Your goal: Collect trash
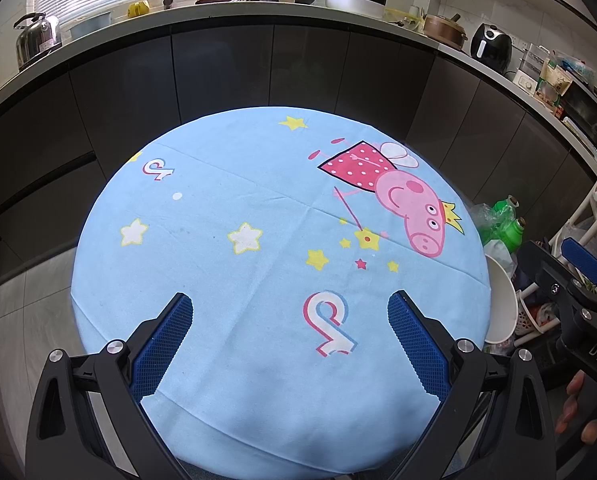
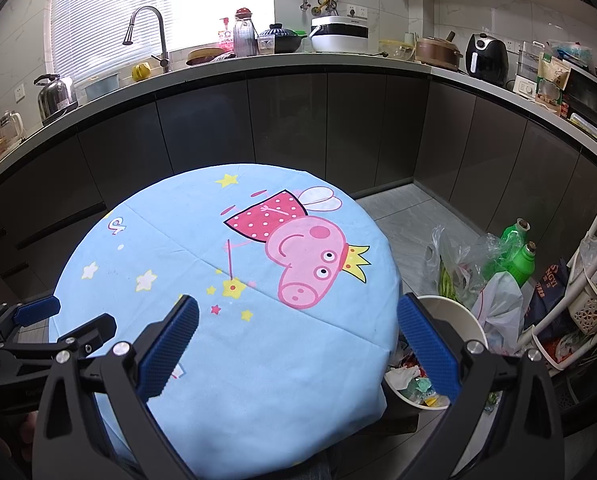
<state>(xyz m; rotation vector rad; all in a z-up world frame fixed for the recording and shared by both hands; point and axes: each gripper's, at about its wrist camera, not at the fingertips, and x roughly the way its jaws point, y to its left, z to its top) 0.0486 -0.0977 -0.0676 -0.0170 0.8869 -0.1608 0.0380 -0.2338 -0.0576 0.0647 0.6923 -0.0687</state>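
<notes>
Sitting in the bin, trash seen from one side only

Filling the bottom of the white bin, the trash is a heap of crumpled wrappers and paper scraps in white, red, green and yellow. The bin stands on the floor just beside the right edge of the round table, partly tucked under its overhanging blue cartoon-print cloth. Only the right wrist view looks into the bin; in the left wrist view the bin shows just its pale curved wall past the table edge, and its contents are hidden.

The right tongs are spread wide with nothing between the blue pads, one pad over the cloth and the other in front of the bin's mouth. The left tongs are likewise spread and empty above the table. Each view catches the other tool at its margin: the left tongs at the lower left of the right view, the right tongs at the right of the left view, where fingertips of a hand grip the handle.

Behind the bin, plastic bags and two green bottles crowd the floor next to a white rack. The right view shows the bag of green beans; the left does not.
</notes>
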